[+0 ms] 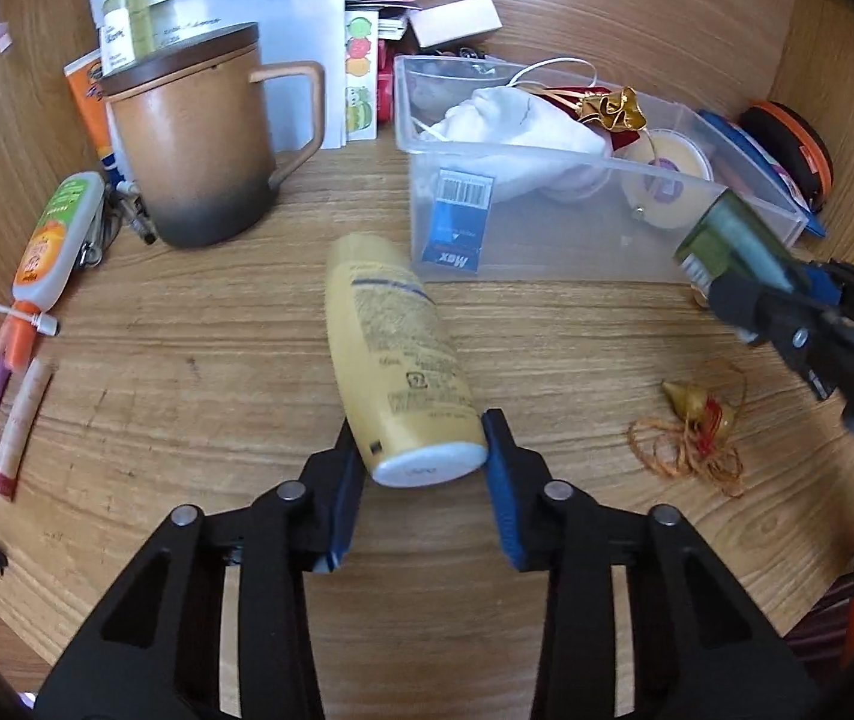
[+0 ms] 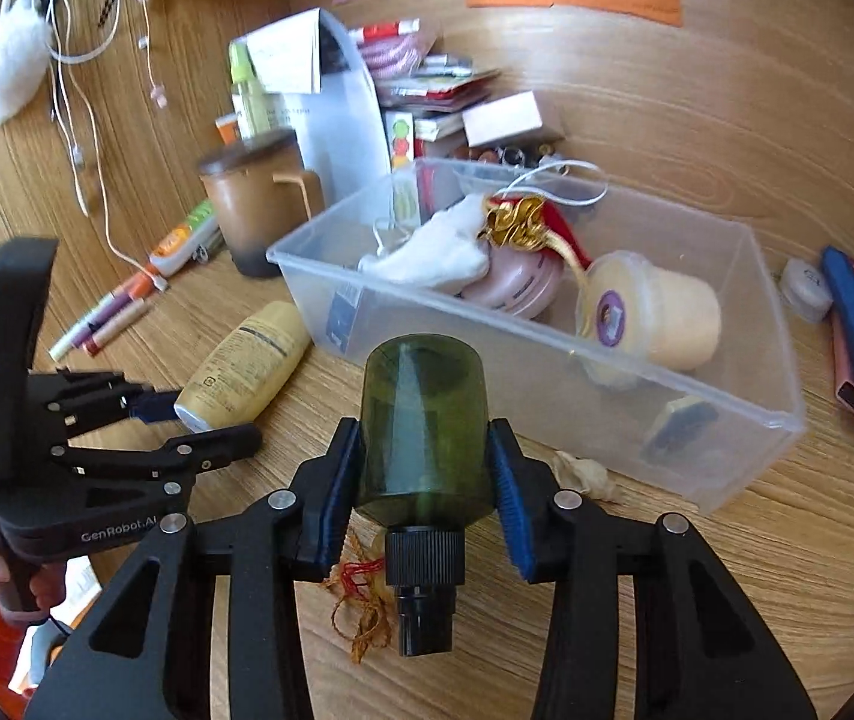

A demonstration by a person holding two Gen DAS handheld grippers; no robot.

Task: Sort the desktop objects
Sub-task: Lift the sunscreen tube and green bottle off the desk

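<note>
The left claw [image 1: 423, 456] has its blue pads pressed on the cap end of a yellow lotion bottle [image 1: 396, 354], which lies on the wooden counter [image 1: 216, 348] just near of the clear plastic bin [image 1: 547, 228]. The right claw [image 2: 423, 468] clamps a dark green bottle [image 2: 423, 420], black neck toward the camera, held above the counter near the bin's front wall. A brown lidded mug [image 1: 198, 150] stands far left.
</note>
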